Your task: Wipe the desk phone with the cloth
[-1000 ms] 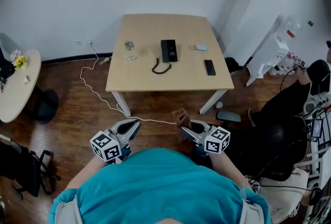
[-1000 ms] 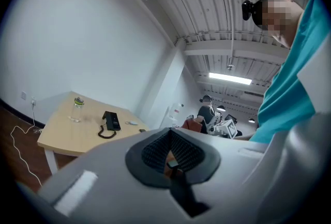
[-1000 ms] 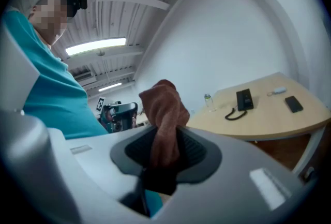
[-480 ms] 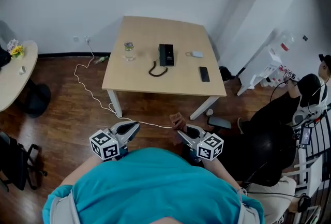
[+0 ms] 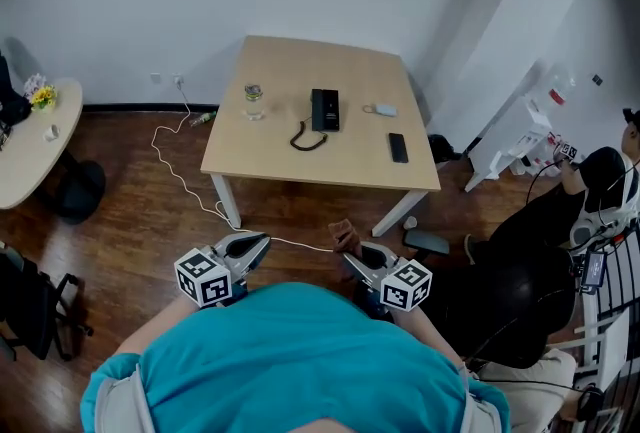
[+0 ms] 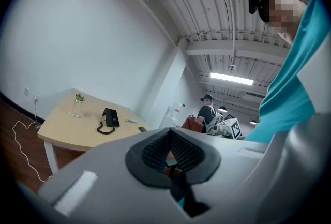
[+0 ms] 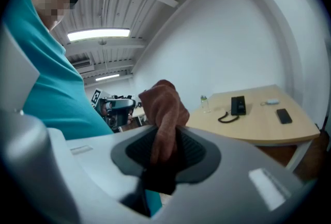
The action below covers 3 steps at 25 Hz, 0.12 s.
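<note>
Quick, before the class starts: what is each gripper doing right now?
Left gripper: jaws together, nothing between them.
Right gripper: jaws closed on the brown cloth.

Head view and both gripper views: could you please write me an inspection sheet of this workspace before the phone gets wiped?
Surface: light wooden table, mostly bare.
Job's things: black desk phone mid-table; brown cloth away from the table, in the right gripper.
Clutter: water bottle left of the phone; smartphone and small pale object to its right.
Grippers: left gripper shut, empty; right gripper shut on the cloth; both well short of the table.
Cables: coiled handset cord on the table; white cable trailing over the floor from the wall.
Surroundings: wooden floor; round side table at left; seated person at right.
</note>
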### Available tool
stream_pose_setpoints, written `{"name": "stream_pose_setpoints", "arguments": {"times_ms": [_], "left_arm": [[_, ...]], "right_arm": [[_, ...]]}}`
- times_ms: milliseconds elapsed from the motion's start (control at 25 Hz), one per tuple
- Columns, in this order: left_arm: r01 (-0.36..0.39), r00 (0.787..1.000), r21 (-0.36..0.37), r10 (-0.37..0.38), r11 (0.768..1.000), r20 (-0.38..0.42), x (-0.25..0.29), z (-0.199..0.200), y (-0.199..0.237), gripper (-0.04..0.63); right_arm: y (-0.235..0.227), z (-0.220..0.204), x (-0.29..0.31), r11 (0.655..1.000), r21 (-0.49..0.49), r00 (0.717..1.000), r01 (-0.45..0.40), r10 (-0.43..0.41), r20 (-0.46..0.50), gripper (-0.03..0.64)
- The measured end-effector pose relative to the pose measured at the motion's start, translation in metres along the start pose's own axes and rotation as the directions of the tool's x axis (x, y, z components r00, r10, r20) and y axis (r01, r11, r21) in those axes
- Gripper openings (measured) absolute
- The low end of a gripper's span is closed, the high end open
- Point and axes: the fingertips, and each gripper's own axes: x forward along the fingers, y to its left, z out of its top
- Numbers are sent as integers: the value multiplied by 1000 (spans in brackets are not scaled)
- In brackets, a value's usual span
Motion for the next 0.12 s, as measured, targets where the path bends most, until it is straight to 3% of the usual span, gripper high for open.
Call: {"name": "stream_pose_setpoints", "arguments": {"times_ms": [120], "left_arm": [[6, 1000, 4, -6, 1000, -6, 1, 2, 1, 5]], "right_arm": [[-1, 4, 2, 1000, -3, 1000, 3, -3, 12, 103]]}}
